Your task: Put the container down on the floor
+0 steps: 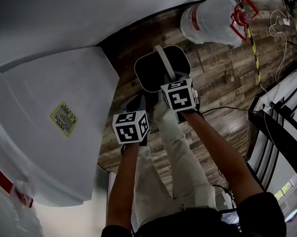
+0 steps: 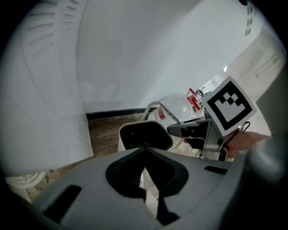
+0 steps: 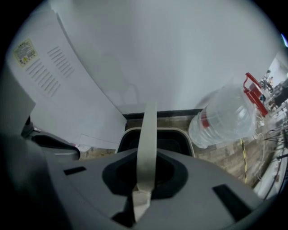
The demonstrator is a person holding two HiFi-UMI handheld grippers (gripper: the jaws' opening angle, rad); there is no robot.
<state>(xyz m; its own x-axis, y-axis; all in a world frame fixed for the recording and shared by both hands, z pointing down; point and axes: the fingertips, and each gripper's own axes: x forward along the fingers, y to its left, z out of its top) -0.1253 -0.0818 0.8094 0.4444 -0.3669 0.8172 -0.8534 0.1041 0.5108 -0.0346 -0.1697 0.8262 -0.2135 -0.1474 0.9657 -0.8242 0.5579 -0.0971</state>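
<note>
Fingers [image 3: 168, 177] of your right gripper [image 3: 143, 197] are clamping the cream plastic container's [image 3: 189, 138] strap handle [image 3: 147, 134], your left gripper's [image 2: 144, 147] seemingly pinching its rim. Be holding it level until it's touching the wood-plank floor [image 1: 220, 79].

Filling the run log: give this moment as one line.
right tool: shut on beige strap handle | beige plastic container: held over wooden floor | left tool: shut

- container [image 1: 161, 66]: over floor [image 1: 220, 89], between appliance [image 1: 56, 128] at left and bottle [image 1: 208, 21] at far right
- handle [image 3: 146, 143]: across container, in right gripper [image 3: 141, 193]
- left gripper [image 2: 144, 168]: on container's near rim
- railing [image 1: 280, 130]: near right
</note>
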